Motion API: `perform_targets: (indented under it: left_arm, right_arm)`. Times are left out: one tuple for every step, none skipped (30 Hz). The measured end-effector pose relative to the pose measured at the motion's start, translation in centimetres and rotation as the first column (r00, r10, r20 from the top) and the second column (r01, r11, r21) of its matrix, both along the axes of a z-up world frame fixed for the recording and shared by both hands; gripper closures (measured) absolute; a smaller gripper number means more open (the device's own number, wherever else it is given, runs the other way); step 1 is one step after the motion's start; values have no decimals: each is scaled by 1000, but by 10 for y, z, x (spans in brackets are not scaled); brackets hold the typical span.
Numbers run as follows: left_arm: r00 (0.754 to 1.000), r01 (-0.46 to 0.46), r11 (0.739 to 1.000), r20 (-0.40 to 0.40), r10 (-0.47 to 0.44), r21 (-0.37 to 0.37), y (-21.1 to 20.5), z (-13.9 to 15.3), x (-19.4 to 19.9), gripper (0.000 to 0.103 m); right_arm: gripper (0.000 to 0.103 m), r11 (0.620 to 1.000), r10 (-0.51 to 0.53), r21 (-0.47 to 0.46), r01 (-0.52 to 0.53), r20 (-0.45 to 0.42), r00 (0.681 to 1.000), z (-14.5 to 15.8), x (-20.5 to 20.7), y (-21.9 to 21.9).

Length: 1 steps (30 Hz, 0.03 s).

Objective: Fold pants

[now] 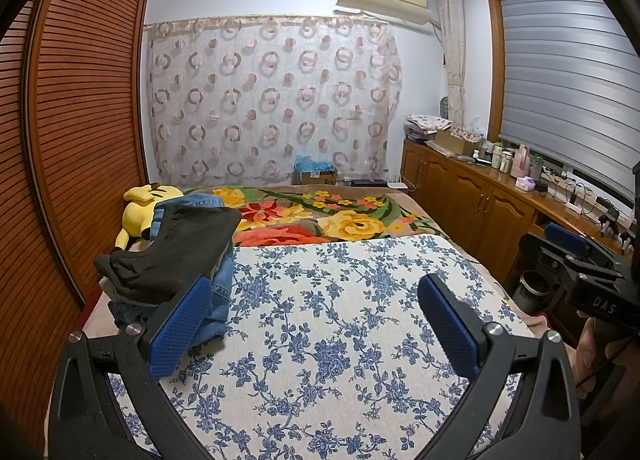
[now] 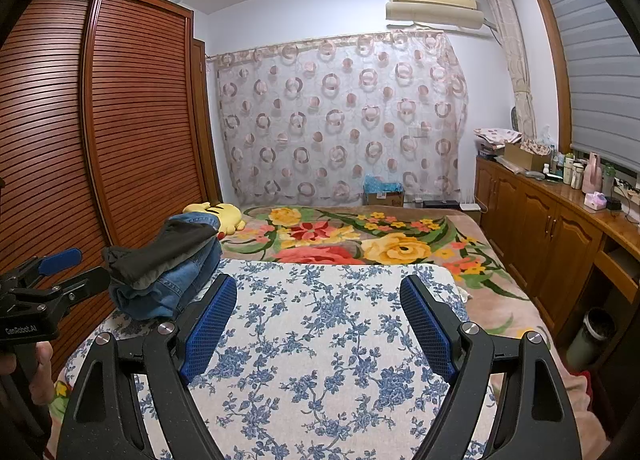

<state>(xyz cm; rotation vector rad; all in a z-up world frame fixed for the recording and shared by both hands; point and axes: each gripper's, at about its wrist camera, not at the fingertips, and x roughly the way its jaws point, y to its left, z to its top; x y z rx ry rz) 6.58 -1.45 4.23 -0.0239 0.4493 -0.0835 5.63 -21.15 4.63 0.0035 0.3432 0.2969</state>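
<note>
Waiting over blue-floral mat (image 1: 340,340): left gripper (image 1: 316,324) and right gripper (image 2: 320,320) both spread wide, empty. Pants pile (image 1: 176,256) sits at mat's left edge, dark pair atop denim. Likely soft, floppy, denim heavier; pinch top pair's waistband with 2 grippers.

My left tongs (image 1: 314,318) cover the near edge of the stacked pants (image 1: 176,256), so lower layers stay uncounted. Bottles on the tabletop (image 1: 508,179) are too small to identify.

A pile of folded pants (image 1: 176,260), dark gray ones on top of blue jeans, sits at the left edge of the bed (image 1: 340,340).
</note>
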Motion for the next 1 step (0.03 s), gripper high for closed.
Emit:
perform_targets:
  left_arm:
    - [1000,2,1000,0,-2,-1,0,0,0,0]
  right_arm:
    - [18,1000,0,0,0,0,1000,0,0,0]
